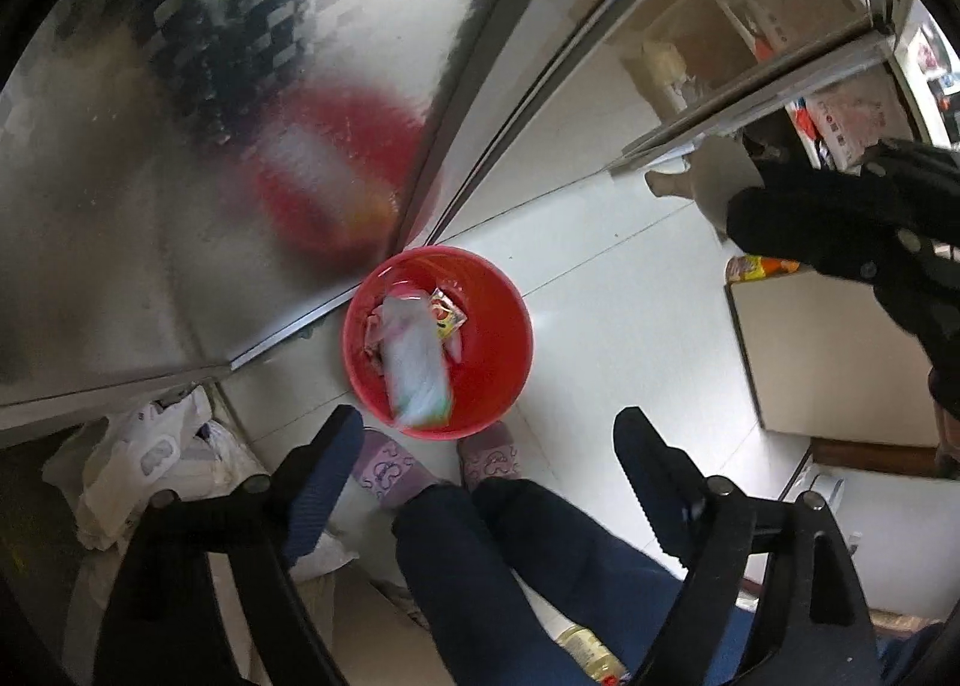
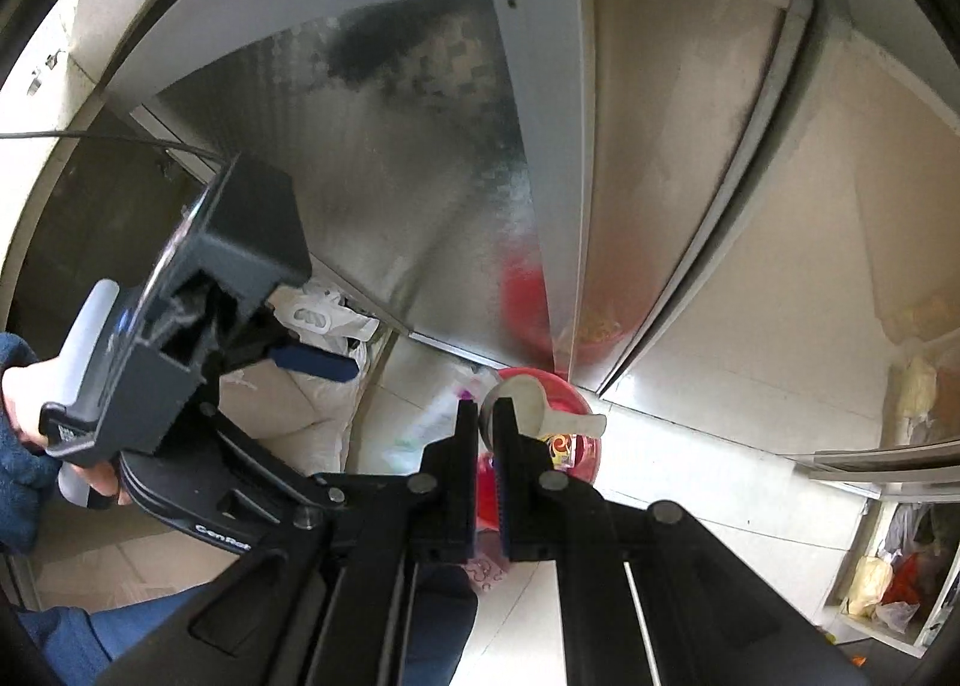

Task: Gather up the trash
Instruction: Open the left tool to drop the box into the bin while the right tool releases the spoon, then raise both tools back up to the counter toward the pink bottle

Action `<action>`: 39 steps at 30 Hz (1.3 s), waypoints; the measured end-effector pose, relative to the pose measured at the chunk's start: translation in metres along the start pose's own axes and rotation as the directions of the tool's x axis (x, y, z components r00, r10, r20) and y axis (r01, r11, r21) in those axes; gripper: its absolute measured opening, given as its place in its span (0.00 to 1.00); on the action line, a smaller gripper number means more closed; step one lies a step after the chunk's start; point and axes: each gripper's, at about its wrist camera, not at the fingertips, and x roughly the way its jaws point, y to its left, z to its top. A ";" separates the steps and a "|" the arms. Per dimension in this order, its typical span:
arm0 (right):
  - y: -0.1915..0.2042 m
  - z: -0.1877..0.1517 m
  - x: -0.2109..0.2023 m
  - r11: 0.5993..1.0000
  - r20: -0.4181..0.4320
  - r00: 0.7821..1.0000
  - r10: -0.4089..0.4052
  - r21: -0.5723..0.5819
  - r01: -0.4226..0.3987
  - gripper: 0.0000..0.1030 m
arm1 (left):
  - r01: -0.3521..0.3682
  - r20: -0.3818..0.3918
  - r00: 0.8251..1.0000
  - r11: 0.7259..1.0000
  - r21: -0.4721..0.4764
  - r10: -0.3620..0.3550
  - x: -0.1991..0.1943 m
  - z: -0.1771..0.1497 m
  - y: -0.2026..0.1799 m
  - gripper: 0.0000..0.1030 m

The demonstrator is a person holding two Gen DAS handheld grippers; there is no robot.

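With the left claw (image 1: 486, 482) released and empty above the bin (image 1: 438, 341), the right claw (image 2: 487, 422), clenched on a white spoon (image 2: 540, 407), should be centred over the bin before the spoon is let go.

bin (image 1: 504, 338): glossy red plastic | door panel (image 1: 180, 146): brushed metal | floor (image 1: 630, 326): glossy tile

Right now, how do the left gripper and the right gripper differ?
The left gripper is open with nothing between its fingers; the right gripper is shut on a white plastic scoop. The left gripper hangs directly above the red bin, the right gripper off to its side. Both are black and point steeply down toward the floor.
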 end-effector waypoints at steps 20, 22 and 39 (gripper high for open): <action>-0.001 -0.002 0.038 0.999 -0.053 0.998 0.021 -0.031 -0.022 0.04 | -0.058 0.099 0.993 0.994 -0.091 0.067 -0.030 -0.012 0.031 1.00; 0.001 -0.002 0.045 0.999 -0.072 0.997 0.022 -0.041 -0.025 0.04 | -0.067 0.103 0.992 0.993 -0.098 0.077 -0.031 -0.013 0.034 1.00; -0.003 -0.009 0.044 1.000 -0.134 0.991 -0.020 -0.003 0.019 0.70 | -0.110 0.125 0.985 0.990 -0.083 0.120 -0.045 -0.012 0.026 1.00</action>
